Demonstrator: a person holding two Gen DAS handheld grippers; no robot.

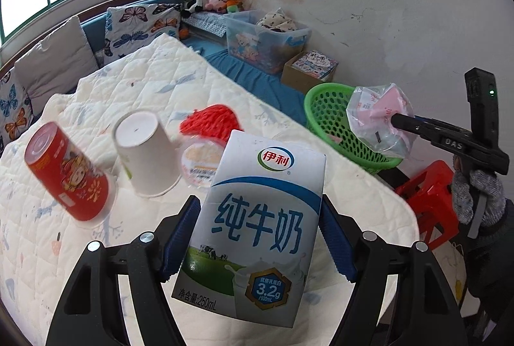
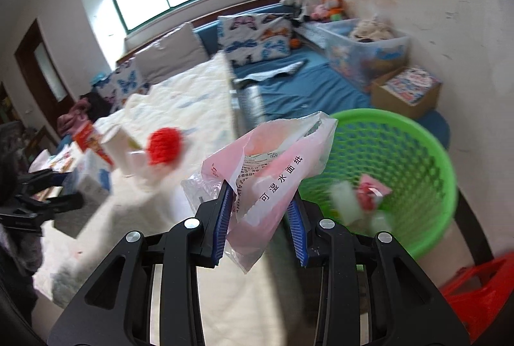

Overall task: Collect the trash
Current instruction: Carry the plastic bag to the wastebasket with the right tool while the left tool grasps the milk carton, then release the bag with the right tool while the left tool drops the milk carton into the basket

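Observation:
My left gripper (image 1: 260, 214) is shut on a white and blue milk carton (image 1: 257, 217) and holds it above the quilted bed. On the bed lie a red can (image 1: 66, 174), an upturned white paper cup (image 1: 144, 153), a round plastic lid (image 1: 200, 164) and a red mesh net (image 1: 210, 121). My right gripper (image 2: 261, 211) is shut on a pink and clear plastic wrapper (image 2: 266, 175), just left of the green basket (image 2: 417, 159), which holds some trash. That gripper with its wrapper (image 1: 380, 121) also shows in the left wrist view, over the basket (image 1: 327, 118).
A red stool (image 1: 430, 201) stands beside the basket. A clear storage box (image 1: 266, 37), a cardboard box (image 1: 310, 69), cushions and soft toys lie at the back on blue bedding. The white wall is to the right.

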